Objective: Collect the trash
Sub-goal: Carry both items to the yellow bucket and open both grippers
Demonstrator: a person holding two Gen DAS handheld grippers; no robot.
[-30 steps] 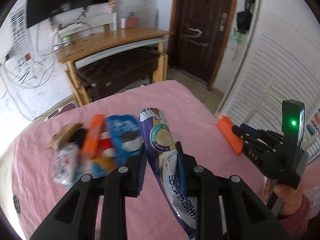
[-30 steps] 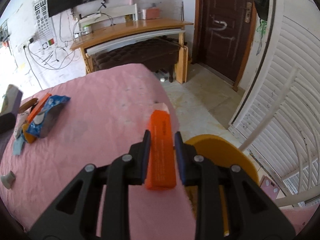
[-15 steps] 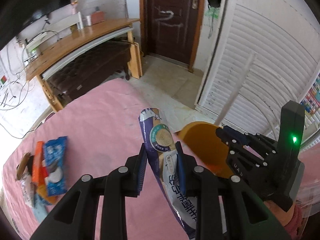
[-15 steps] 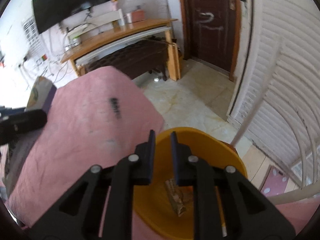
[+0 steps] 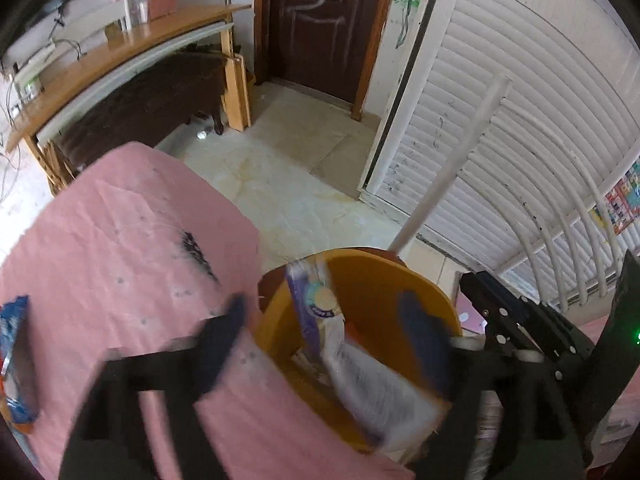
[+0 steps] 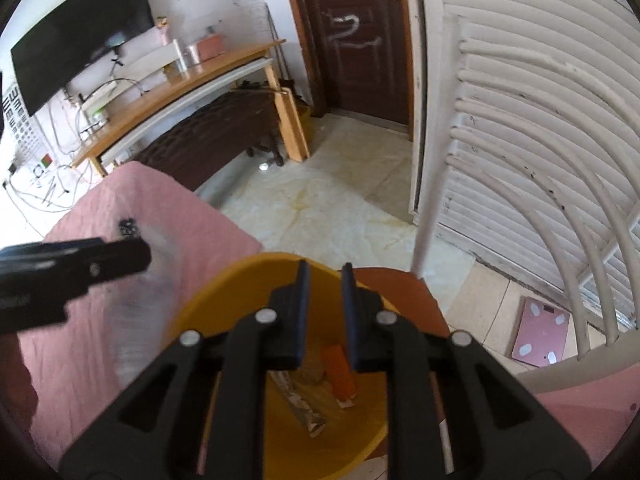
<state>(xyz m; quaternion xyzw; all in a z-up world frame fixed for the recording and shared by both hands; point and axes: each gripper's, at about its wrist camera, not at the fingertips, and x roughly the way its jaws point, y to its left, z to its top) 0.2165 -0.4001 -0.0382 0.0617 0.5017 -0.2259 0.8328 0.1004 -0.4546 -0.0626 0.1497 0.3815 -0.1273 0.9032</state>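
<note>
- The yellow bin [image 5: 400, 292] is your landmark: it sits just off the corner of the pink bed [image 5: 120, 248], on the side toward the white slatted doors [image 5: 520, 128], with bare tiled floor beyond it toward the brown door.
- Your left gripper [image 5: 332, 336] hangs over the bin mouth, and its jaws have just been opening; they now stand wide, and the purple-and-white wrapper [image 5: 348, 356] lies between them, clear of both pads, long axis slanting down into the bin. I judge it dropped.
- Your right gripper [image 6: 325, 312] also points into the bin, jaws drawn close together with nothing between them; the orange wrapper [image 6: 340, 372] already lies on the bin floor beside other scraps.
- The blue snack packet [image 5: 14, 360] lies on the bed, well away from the bin at the left edge of the left wrist view; your left gripper is likely the nearer.
- The white chair bars [image 6: 424, 184] rise just beside the bin, so swing back over the bed, where there is open room.
</note>
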